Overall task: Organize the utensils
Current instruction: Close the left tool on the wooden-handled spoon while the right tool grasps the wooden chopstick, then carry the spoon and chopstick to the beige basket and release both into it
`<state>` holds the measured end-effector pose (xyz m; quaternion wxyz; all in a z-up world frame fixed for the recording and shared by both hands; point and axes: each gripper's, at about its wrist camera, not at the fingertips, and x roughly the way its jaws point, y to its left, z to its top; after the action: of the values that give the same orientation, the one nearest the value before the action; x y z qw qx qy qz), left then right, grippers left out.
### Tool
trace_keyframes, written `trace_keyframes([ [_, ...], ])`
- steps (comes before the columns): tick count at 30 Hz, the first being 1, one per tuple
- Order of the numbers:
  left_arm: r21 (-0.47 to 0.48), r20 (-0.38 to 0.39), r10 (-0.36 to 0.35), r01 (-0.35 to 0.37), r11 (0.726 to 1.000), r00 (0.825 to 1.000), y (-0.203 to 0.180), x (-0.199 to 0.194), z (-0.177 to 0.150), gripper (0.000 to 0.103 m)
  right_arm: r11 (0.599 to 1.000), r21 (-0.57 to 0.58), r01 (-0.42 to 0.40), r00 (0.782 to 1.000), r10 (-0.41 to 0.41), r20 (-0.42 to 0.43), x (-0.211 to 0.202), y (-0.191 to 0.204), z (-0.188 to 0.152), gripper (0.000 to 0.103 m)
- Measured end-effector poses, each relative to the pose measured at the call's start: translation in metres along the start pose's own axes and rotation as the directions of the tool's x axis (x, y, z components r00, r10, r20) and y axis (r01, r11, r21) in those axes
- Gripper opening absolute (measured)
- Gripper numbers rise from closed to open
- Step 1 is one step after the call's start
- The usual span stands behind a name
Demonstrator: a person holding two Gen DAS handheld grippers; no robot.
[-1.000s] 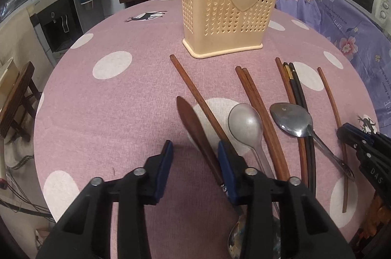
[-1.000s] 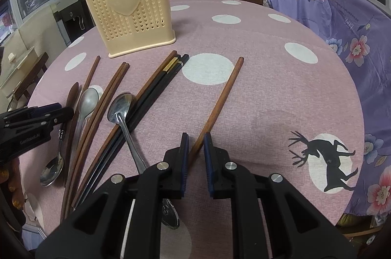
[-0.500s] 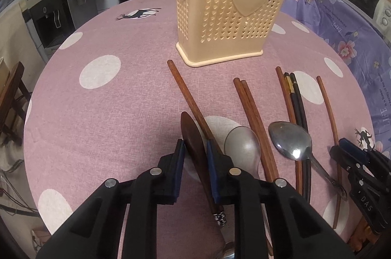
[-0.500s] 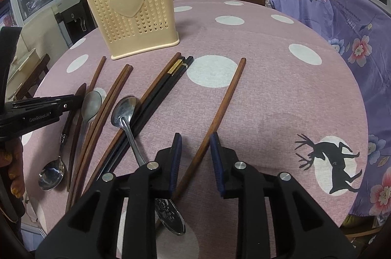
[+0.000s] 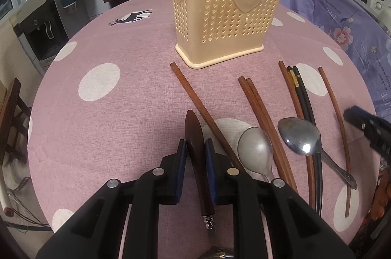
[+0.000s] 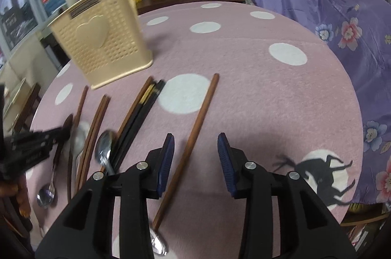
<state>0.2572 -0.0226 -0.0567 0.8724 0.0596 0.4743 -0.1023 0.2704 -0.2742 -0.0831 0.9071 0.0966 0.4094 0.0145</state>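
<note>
On the pink dotted tablecloth (image 5: 136, 98), the left gripper (image 5: 196, 148) pinches a wooden-handled spoon (image 5: 195, 149) (left view only); the right gripper (image 6: 195, 149) is opening around a loose chopstick (image 6: 195, 134), bare cloth right of it.

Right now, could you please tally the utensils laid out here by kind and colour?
Brown wooden chopsticks: 5
Black chopsticks: 2
All-metal spoons: 2
Wooden-handled spoon: 1
Total: 10
</note>
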Motion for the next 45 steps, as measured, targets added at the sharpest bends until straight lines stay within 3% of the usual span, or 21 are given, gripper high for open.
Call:
trace_keyframes([
  [4,0.011,0.006,0.016,-0.016,1.000,1.000,-0.006,0.000,-0.001,0.023,1.000,0.022,0.019,0.999,-0.018,-0.044,0.019,-0.002,0.019,0.037],
  [10,0.015,-0.005,0.028,-0.028,0.999,1.000,-0.010,0.001,0.001,0.027,0.997,0.020,0.080,0.995,-0.079,-0.060,0.039,0.006,0.037,0.022],
  [14,0.013,0.001,0.040,-0.040,0.999,0.999,-0.008,0.005,0.006,0.020,0.994,0.027,0.102,0.993,-0.101,-0.057,0.050,0.005,0.049,0.012],
  [20,0.006,0.008,0.036,-0.036,0.999,0.999,-0.004,0.007,0.009,0.017,0.995,0.007,0.099,0.994,-0.098,-0.051,0.060,0.005,0.060,0.009],
  [25,-0.015,0.021,0.010,-0.010,1.000,1.000,0.000,0.005,0.009,0.016,0.998,0.056,0.035,0.999,-0.033,-0.044,0.061,-0.002,0.064,0.008],
  [32,-0.035,0.132,-0.010,0.015,0.999,0.991,0.009,-0.026,0.024,0.016,0.990,0.114,-0.079,0.995,0.072,0.062,0.034,-0.007,0.084,0.008],
  [37,-0.064,0.214,-0.034,0.049,0.997,0.976,0.022,-0.057,0.040,0.016,0.989,0.098,-0.108,0.984,0.093,0.151,0.000,-0.007,0.097,0.008],
  [40,-0.060,0.263,-0.037,0.054,0.997,0.964,0.027,-0.078,0.045,0.016,0.989,0.078,-0.127,0.970,0.107,0.219,-0.030,-0.009,0.103,0.008],
  [45,-0.072,0.317,-0.044,0.071,0.995,0.947,0.036,-0.102,0.052,0.016,0.995,0.031,-0.099,0.923,0.080,0.376,-0.090,-0.012,0.112,0.008],
])
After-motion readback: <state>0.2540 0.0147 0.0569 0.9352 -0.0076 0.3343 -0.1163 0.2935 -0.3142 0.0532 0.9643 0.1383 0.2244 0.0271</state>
